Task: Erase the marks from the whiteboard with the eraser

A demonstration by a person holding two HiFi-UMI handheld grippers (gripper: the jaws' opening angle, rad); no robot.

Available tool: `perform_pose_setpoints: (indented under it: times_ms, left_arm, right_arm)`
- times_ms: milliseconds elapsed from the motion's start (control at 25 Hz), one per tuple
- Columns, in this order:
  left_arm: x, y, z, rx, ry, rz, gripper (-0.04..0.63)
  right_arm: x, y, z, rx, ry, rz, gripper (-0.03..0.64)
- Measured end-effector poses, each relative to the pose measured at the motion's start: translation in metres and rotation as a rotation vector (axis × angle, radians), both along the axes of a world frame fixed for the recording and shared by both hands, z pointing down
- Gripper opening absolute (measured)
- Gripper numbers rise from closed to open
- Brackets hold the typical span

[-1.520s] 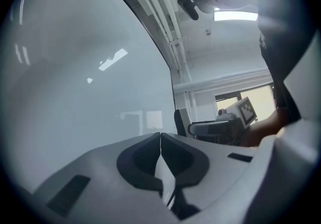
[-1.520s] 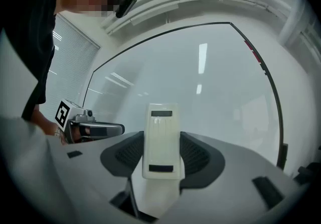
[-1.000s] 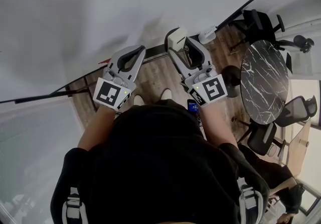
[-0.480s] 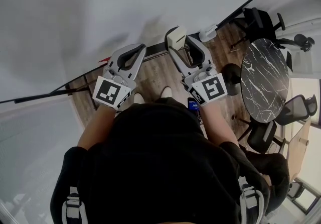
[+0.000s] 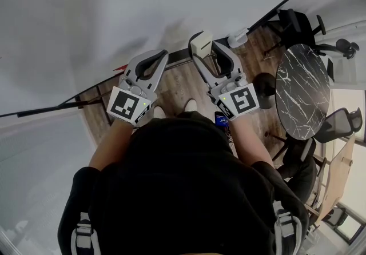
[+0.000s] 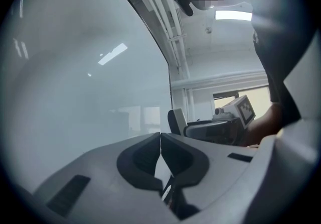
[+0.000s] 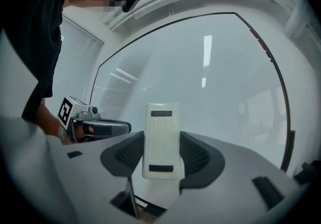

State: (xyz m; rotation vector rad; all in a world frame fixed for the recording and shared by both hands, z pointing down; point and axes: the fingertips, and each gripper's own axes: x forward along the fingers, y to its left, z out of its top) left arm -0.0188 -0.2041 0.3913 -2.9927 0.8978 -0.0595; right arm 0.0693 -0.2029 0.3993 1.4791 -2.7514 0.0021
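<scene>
The whiteboard (image 5: pixel 86 14) fills the upper left of the head view as a plain white face; I see no marks on it in any view. My right gripper (image 5: pixel 201 42) is shut on a white eraser (image 5: pixel 201 43), held close in front of the board's lower edge. In the right gripper view the eraser (image 7: pixel 161 140) stands upright between the jaws with the board (image 7: pixel 210 77) behind it. My left gripper (image 5: pixel 159 58) hangs beside it to the left, shut and empty. The left gripper view shows the two jaw tips (image 6: pixel 160 140) touching, the board (image 6: pixel 75 67) on their left.
A round black marble table (image 5: pixel 302 91) stands at the right with dark office chairs (image 5: pixel 300 25) around it. The floor (image 5: pixel 177 85) is wood. A dark frame edge (image 5: pixel 51 108) runs along the board's bottom. The person's dark-clothed body fills the lower head view.
Both grippers hold almost still; the left one has crept a touch to the right. The eraser stays in the right gripper.
</scene>
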Motion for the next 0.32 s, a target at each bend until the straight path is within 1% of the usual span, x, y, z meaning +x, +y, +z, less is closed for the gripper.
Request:
perform_pose_setpoints:
  times_ms: [320]
  left_arm:
    - [-0.0002, 0.001, 0.0004, -0.002, 0.002, 0.0, 0.006]
  right_arm:
    - [-0.0005, 0.0005, 0.0011, 0.0, 0.003, 0.004, 0.221]
